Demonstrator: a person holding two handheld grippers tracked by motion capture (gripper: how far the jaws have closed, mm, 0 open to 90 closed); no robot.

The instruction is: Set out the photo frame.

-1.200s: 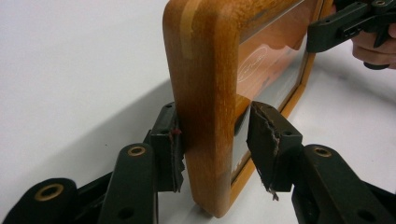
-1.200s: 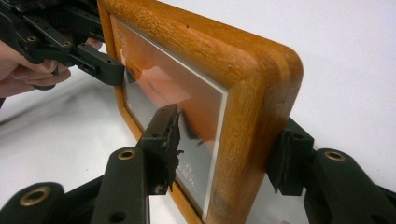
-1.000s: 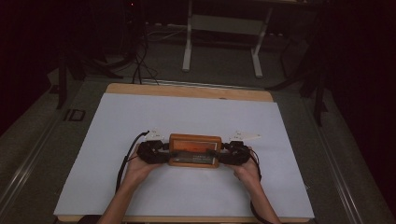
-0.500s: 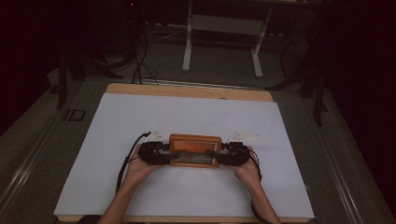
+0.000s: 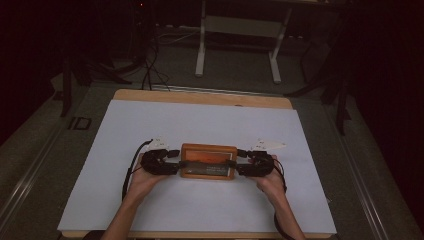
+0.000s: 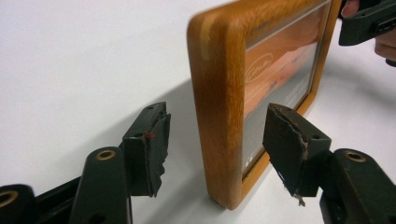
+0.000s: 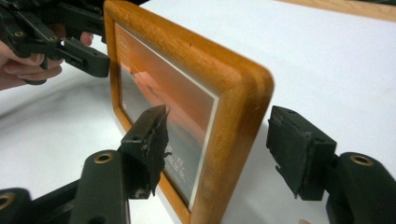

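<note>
A dim lab or studio: white-topped table [image 5: 200,125], loose floor cables [image 5: 150,60], bare metal stand legs [image 5: 237,45].

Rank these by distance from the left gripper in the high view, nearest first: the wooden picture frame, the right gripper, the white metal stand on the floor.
1. The wooden picture frame: right beside the left gripper, its end between the open jaws.
2. The right gripper: at the frame's opposite end.
3. The white metal stand: on the floor beyond the table's far edge.
</note>
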